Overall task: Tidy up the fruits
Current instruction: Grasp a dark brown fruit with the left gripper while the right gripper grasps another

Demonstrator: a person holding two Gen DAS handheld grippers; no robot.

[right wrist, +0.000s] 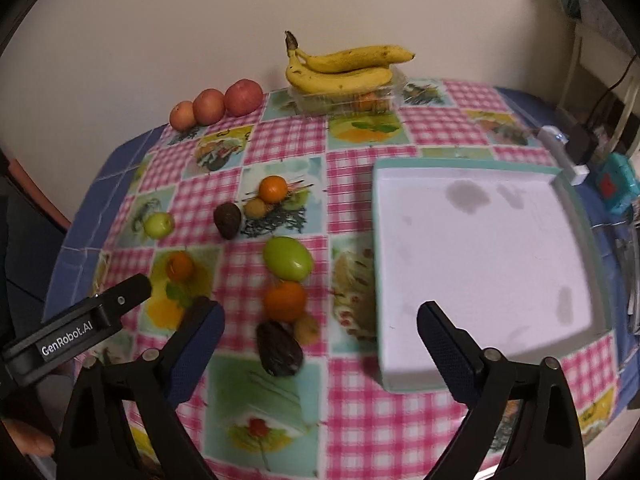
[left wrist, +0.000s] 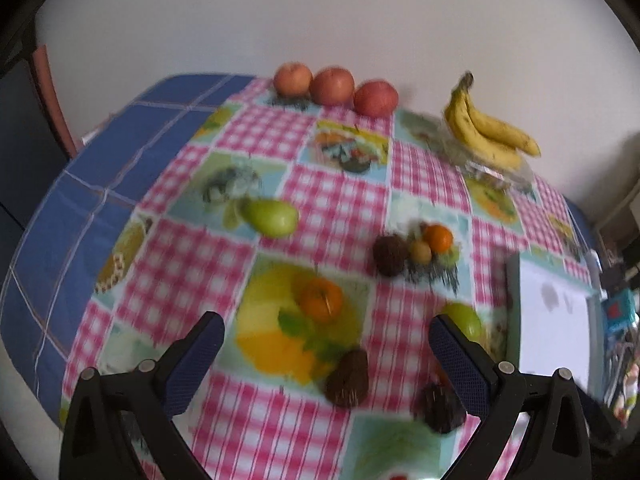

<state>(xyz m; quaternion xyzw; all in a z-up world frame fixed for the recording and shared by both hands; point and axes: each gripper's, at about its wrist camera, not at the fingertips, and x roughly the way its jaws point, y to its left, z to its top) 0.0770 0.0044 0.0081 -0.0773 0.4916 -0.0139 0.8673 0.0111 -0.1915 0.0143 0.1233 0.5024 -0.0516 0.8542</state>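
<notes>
Loose fruit lies on a pink checked tablecloth. Three red apples stand in a row at the back by the wall. Bananas rest on a clear plastic box. Nearer are oranges, green fruits and dark avocados. A white tray with a teal rim is at the right. My left gripper is open over an orange and an avocado. My right gripper is open and empty above the orange and avocado.
A blue cloth covers the table's left part. A charger and cables and a teal gadget sit at the far right edge. The left gripper's body shows at the lower left in the right wrist view.
</notes>
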